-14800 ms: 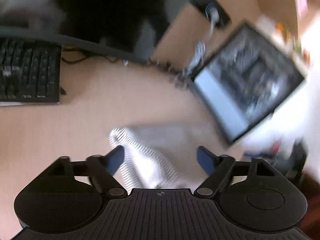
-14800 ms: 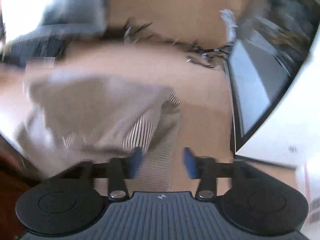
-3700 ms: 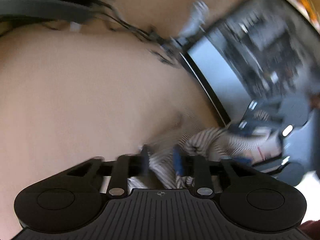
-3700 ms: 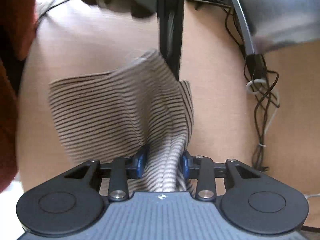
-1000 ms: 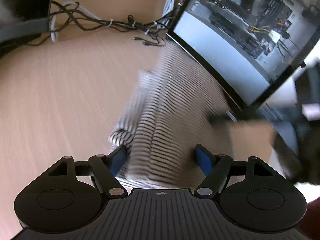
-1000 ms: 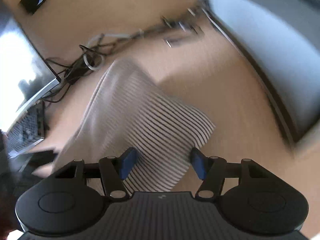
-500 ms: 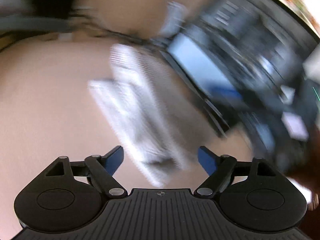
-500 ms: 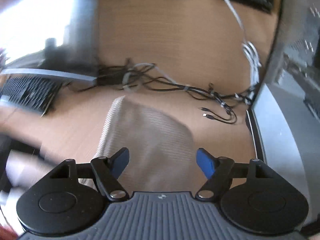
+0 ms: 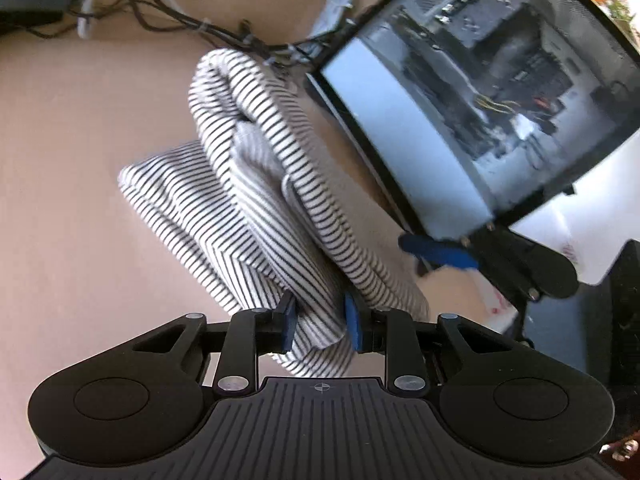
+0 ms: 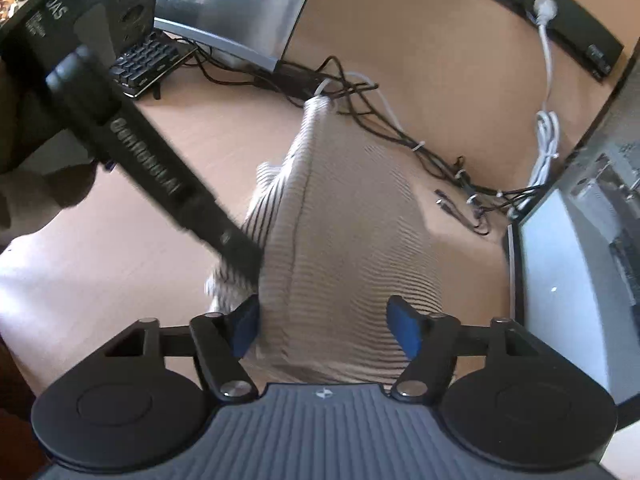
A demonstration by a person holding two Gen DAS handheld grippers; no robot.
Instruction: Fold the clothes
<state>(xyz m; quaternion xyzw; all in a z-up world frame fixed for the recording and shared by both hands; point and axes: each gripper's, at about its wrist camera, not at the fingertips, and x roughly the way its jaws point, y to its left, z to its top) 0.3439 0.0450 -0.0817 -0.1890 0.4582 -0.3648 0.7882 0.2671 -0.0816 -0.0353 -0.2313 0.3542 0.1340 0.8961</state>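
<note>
Shirt [image 9: 256, 200] status: striped, bundled in thick folds on the desk [image 9: 72, 208], lying just beside the glass-sided computer case [image 9: 460, 92], far end touching the cable tangle [image 9: 168, 16]. Your left gripper [image 9: 320, 322] has changed state: half a second ago its fingers stood wide with the cloth loose ahead of them; now they're pinched narrow on the near end of the bundle, cloth squeezed between the blue pads [image 9: 351, 320]. Your right gripper [image 10: 324, 322] hasn't followed: fingers spread wide as they were, straddling the near edge of the shirt [image 10: 344, 248] but gripping nothing, so far as the right wrist view shows. The same view has the left gripper's body crossing in from the left and meeting the shirt's left side. In the left view the right gripper's blue finger sits near the shirt's right edge, close to the case. Judgement: you've switched from release to regrasp, so another fold or a repositioning is starting, and the fold isn't finished, since the bundle is lumpy with an uneven layer sticking out on the left. With only one end pinched, a lift will likely let the stacked layers slide apart. Get your right fingers closed on the opposite corner before pulling. Watch the cables at the far end; the cloth could drag them.
</note>
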